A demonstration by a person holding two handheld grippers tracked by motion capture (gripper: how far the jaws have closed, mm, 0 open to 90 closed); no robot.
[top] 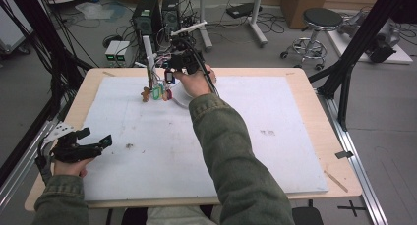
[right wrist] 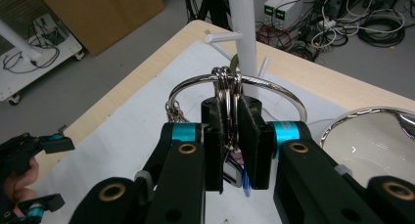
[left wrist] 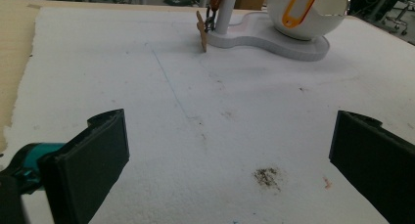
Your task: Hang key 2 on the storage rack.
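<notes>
The key ring (right wrist: 235,84) is what I am working: a big loop of thin steel wire with several small split rings threaded on it, and tags (top: 158,93) and a little chain dangling below. I judge it light and stiff in the wire but slippery, and the bunch underneath will swing and rattle freely, so the load is loose even when the grip is firm. The sensible hold is where I have it, across the stacked split rings, since the pads bite on their edges better than on the round wire of the loop. In the right gripper view the right hand-held gripper (right wrist: 234,136) has its jaws pressed together on those rings, with the loop arching just above the pad tops and a tag poking out beneath them. The ring hangs in the air just in front of the white stand (right wrist: 243,31), close to its pegs (right wrist: 222,36); whether the loop touches the post I cannot tell from this angle. The white bowl (right wrist: 372,136) sits just to the right of the grip. In the high view all this is at the far middle of the tabletop (top: 295,151). The left hand-held gripper (top: 91,141) rests at the near left edge, jaws spread wide over bare foam, well apart from the ring.
</notes>
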